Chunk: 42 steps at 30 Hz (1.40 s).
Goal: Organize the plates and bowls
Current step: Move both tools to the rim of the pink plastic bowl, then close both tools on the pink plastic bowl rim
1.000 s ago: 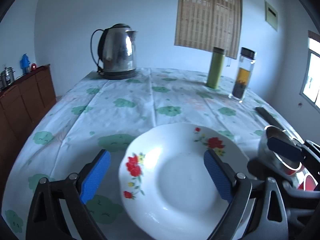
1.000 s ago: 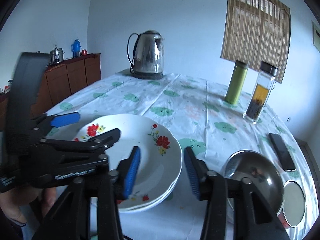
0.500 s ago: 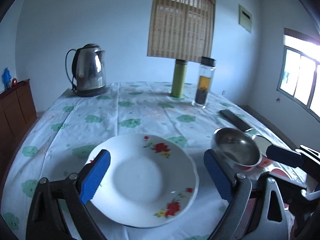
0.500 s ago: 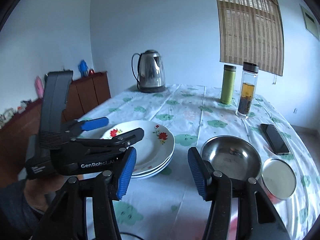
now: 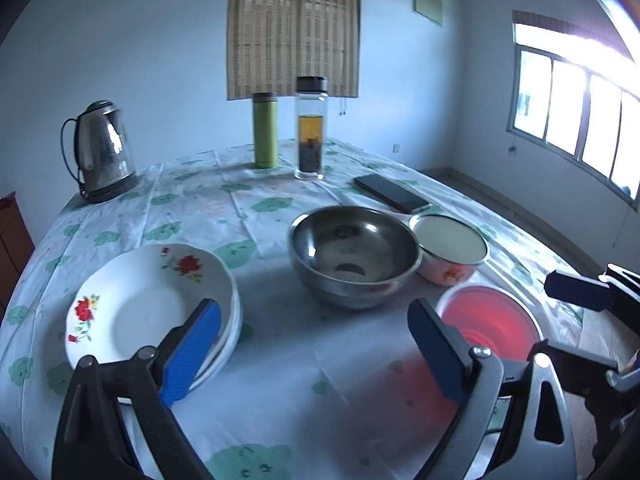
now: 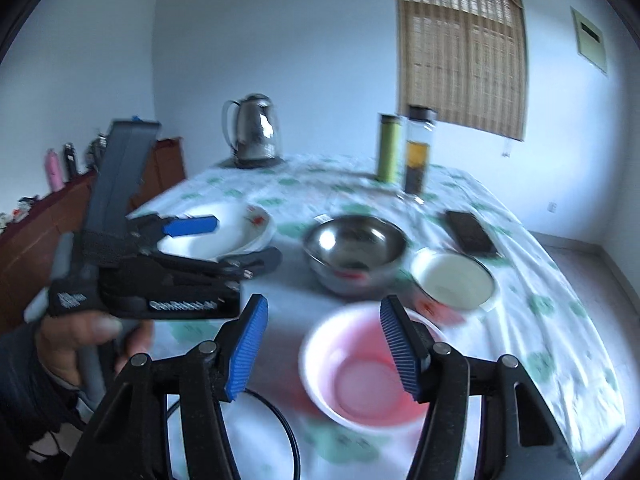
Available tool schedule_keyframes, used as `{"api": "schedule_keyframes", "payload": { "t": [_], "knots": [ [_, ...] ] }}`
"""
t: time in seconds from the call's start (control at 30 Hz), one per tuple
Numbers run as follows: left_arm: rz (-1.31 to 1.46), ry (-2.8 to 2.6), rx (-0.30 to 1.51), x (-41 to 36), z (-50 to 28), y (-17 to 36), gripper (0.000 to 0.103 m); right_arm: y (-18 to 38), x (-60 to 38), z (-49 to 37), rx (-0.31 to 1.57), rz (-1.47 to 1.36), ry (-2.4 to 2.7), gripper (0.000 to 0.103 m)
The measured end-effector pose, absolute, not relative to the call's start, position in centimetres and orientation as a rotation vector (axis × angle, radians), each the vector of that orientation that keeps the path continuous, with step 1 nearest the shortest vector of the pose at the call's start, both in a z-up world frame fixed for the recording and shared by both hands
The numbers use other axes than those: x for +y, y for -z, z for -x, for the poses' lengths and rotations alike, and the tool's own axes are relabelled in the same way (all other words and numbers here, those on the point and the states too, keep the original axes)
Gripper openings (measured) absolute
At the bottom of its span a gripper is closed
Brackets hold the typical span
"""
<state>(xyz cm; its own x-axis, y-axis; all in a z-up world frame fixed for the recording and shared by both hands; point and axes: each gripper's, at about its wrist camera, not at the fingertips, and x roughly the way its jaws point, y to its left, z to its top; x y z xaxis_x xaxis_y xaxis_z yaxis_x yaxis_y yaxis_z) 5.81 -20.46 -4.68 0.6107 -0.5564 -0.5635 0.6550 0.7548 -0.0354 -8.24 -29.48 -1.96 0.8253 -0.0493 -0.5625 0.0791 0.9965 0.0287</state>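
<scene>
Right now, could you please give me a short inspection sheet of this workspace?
Surface: table under a white cloth with green prints.
Job's things: stacked floral plates; steel bowl; white enamel bowl; pink bowl.
Clutter: kettle, green flask, tea bottle, phone.
Grippers: left gripper open, empty; right gripper jaws opening, nothing gripped.
Cables: black cable near the table edge.
Surroundings: blind, windows, wooden cabinet.

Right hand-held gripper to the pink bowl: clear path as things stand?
Probably yes. The right hand-held gripper is empty with its jaws opening, and the pink bowl sits just ahead of it with nothing in between. The steel bowl and white bowl lie farther back, and the left hand-held gripper is off to the side.
</scene>
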Motion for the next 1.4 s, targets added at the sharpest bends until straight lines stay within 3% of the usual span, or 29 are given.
{"api": "schedule_keyframes", "payload": {
  "t": [0.37,0.6,0.7,0.9,0.97,1.03,1.1,1.4],
  "knots": [
    [-0.247,0.794,0.658,-24.5,-3.8,6.1,0.092,4.4,-35.0,10.6,0.645,-0.069,0.214,0.061],
    [-0.28,0.832,0.705,-25.7,-3.4,7.4,0.074,6.9,-36.8,10.5,0.704,-0.109,0.231,0.059],
    [-0.288,0.854,0.721,-26.3,-3.1,7.7,0.064,7.7,-36.8,10.1,0.722,-0.119,0.211,0.05],
    [-0.296,0.898,0.746,-27.3,-2.7,8.2,0.057,8.1,-36.9,10.1,0.721,-0.151,0.183,0.039],
    [-0.285,0.917,0.765,-27.5,-2.9,8.3,0.044,8.2,-37.1,10.0,0.72,-0.173,0.17,0.028],
    [-0.273,0.945,0.79,-27.9,-3.0,8.4,0.023,8.1,-37.3,10.0,0.704,-0.197,0.159,0.021],
    [-0.283,0.962,0.802,-28.3,-2.8,8.6,0.014,8.0,-37.1,9.8,0.697,-0.192,0.156,0.021],
    [-0.287,0.957,0.82,-28.7,-2.7,8.8,0.01,8.0,-37.6,9.6,0.692,-0.223,0.15,0.016]
  ]
}}
